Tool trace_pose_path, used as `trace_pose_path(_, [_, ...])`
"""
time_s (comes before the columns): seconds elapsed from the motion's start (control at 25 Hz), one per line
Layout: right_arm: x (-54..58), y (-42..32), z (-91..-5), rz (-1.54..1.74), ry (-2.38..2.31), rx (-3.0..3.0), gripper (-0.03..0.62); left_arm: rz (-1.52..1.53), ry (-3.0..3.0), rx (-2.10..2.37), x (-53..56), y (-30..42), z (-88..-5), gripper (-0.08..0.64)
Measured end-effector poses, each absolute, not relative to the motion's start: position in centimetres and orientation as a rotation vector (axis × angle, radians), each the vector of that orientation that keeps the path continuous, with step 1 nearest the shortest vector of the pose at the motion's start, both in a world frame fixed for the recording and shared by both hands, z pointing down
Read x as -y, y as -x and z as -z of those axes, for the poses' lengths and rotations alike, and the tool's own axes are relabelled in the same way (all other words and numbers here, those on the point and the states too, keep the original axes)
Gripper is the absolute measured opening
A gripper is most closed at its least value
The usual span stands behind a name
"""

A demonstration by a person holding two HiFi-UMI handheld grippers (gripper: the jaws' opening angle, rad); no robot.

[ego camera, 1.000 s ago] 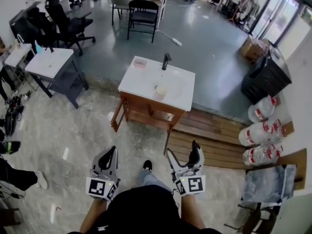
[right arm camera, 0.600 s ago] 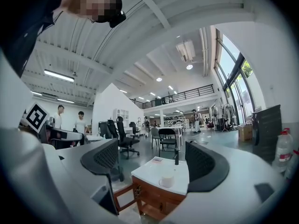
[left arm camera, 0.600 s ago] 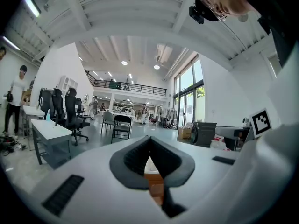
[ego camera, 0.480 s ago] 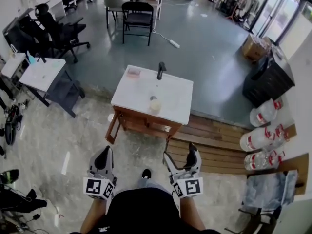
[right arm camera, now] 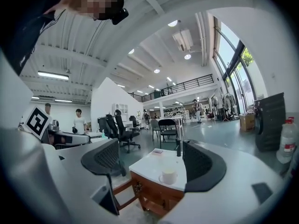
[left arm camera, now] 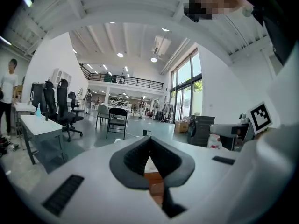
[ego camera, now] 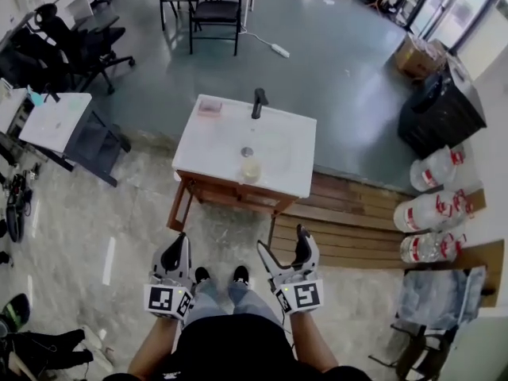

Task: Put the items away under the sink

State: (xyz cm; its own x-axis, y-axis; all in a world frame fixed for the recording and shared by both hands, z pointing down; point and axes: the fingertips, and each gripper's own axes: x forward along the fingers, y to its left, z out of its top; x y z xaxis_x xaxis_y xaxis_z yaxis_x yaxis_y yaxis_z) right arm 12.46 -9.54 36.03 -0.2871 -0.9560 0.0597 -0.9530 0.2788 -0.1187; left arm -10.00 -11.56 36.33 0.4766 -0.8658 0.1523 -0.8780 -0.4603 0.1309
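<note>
The person stands with both forearms held low in front of the body, one gripper in each hand, both pointing forward, level and near each other. The left gripper (ego camera: 177,247) has its jaws pressed together at the tips with nothing between them. The right gripper (ego camera: 282,244) has its jaws spread wide apart and holds nothing.

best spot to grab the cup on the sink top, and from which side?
Probably the cup by its round wall, jaws across the body, coming from the front edge of the sink top. It stands upright close to that edge, with bare top on both sides. The right gripper is open; the left gripper is shut.
</note>
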Motion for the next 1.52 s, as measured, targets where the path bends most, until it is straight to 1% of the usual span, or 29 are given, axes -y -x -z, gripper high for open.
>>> trace_pose_path(0.2, [11.5, -10.4, -40.7, 0.295, 1.919, -2.489, 0.414, -0.11, -2.563, 1.438, 14.7, 9.6, -39.7, 0.008])
trace_pose_path(0.48, [15.7, -8.7, -49.0, 0.397, 1.964, -2.463, 0.395, -0.138, -2.579, 1.389, 19.0, 9.0, -47.0, 0.007])
trace_pose_path(0.52, [16.3, -8.6, -50.1, 0.402, 1.974, -2.455, 0.383, -0.133, -2.581, 1.39, 19.4, 8.9, -47.9, 0.008])
trace_pose_path(0.72, [19.4, -7.9, -55.4, 0.423, 2.033, -2.45, 0.362, -0.116, -2.552, 1.416, 22.1, 8.6, -52.4, 0.007])
trace_pose_path(1.08, [25.7, -7.4, -62.2, 0.447, 2.092, -2.424, 0.314, -0.173, -2.561, 1.403, 25.9, 7.1, -58.9, 0.008])
trace_pose_path(1.12, [26.3, -7.5, -62.7, 0.447, 2.103, -2.411, 0.303, -0.174, -2.565, 1.401, 26.3, 6.9, -59.3, 0.007])
trace_pose_path(1.16, [26.8, -7.7, -63.1, 0.444, 2.115, -2.401, 0.276, -0.177, -2.569, 1.399, 26.6, 6.8, -59.8, 0.008])
trace_pose_path(1.4, [29.4, -7.4, -64.9, 0.41, 2.167, -2.42, 0.243, -0.188, -2.584, 1.367, 28.5, 6.0, -62.2, 0.008])
trace_pose_path(1.52, [30.8, -7.2, -65.2, 0.377, 2.21, -2.431, 0.198, -0.179, -2.576, 1.372, 29.4, 5.8, -63.0, 0.008])
